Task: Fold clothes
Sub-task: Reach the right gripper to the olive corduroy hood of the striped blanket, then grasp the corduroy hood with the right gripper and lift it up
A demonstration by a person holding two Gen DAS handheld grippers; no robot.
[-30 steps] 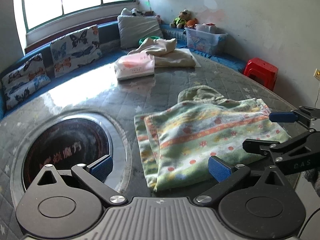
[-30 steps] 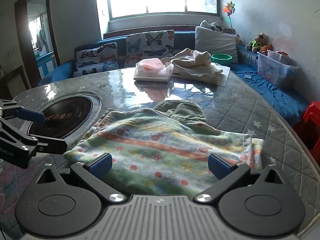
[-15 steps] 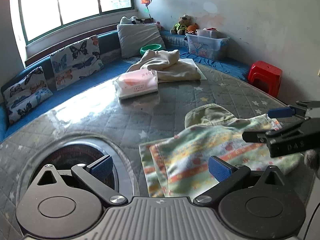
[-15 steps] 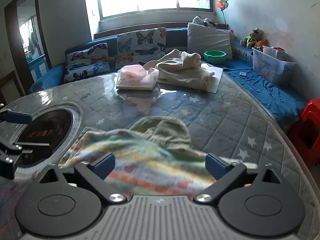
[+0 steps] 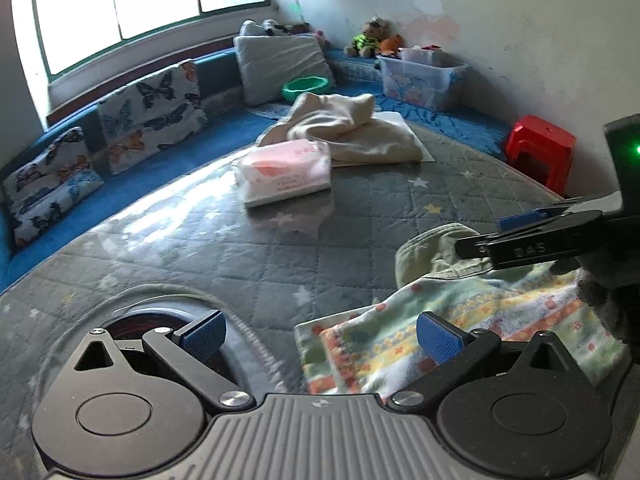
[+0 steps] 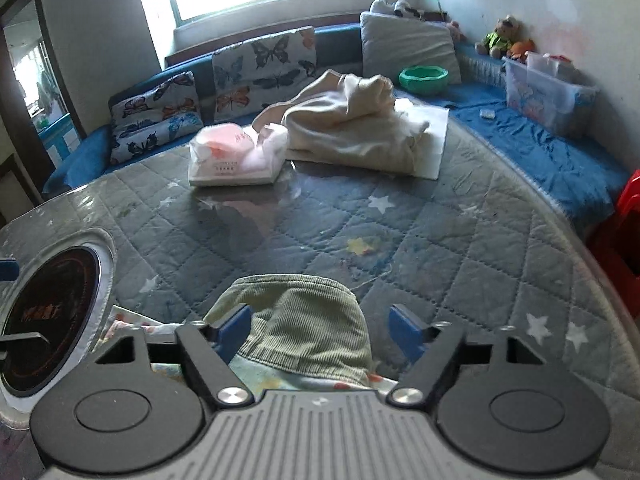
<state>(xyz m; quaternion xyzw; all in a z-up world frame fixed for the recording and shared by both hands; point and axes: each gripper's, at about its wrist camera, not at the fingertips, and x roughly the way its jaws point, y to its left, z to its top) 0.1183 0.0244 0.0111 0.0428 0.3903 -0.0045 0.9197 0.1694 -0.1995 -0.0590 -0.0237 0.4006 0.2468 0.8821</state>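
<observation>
Right gripper hides garment (mostly).

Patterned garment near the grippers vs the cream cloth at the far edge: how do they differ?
The patterned garment has coloured stripes and dots and an olive corduroy part; the cream cloth is plain. The patterned garment lies flat in layers; the cream cloth is bunched in a heap. The patterned garment is right under the open right gripper; the cream cloth sits beside the tissue pack. Both rest on the quilted table.
</observation>
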